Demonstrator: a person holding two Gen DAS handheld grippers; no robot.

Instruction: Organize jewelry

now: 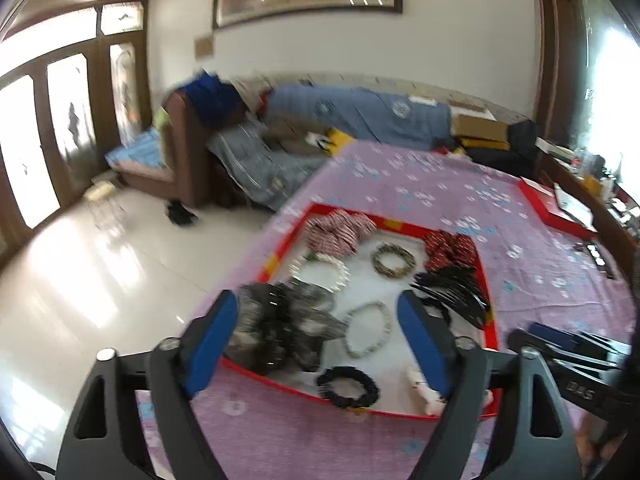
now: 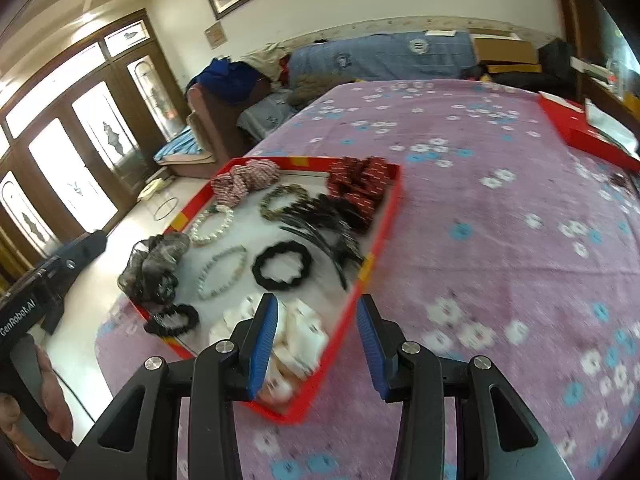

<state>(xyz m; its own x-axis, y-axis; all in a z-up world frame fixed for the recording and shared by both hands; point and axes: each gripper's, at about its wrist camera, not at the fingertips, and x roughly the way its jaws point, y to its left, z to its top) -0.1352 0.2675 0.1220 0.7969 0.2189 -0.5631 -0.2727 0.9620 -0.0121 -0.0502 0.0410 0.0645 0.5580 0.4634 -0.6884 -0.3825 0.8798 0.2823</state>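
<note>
A red tray [image 2: 384, 236] with a white floor lies on a purple flowered bedspread [image 2: 500, 216], close to the bedspread's left edge, and holds all the hair and wrist pieces.

Along the tray's far edge sit a pink-and-white patterned scrunchie [image 2: 248, 178] at the far left corner and a dark red patterned scrunchie [image 2: 362, 184] at the far right corner, with a gold-and-black beaded bracelet [image 2: 282, 200] between them. A bundle of black hair combs [image 2: 324, 224] lies against the right edge, touching the dark red scrunchie. A white pearl bracelet [image 2: 212, 224] rests near the left edge, and a second pale beaded bracelet [image 2: 222, 272] lies toward the middle, just beside a large black scrunchie [image 2: 282, 266]. A grey-and-black gauzy scrunchie [image 2: 154, 266] spills over the left edge. A small black scrunchie [image 2: 172, 320] sits at the near left corner, and a heap of white pieces [image 2: 300, 332], too blurred to identify, possibly small packets, fills the near right corner.

The right gripper [image 2: 316, 338] hangs above the tray's near right corner with its blue-padded jaws moderately apart and holding nothing; the tray's right rim runs between them. The left gripper [image 1: 320, 344] hangs over the near left part of the tray, jaws spread wide and empty.

A second red box [image 2: 588, 132] lies at the bedspread's far right edge.
</note>
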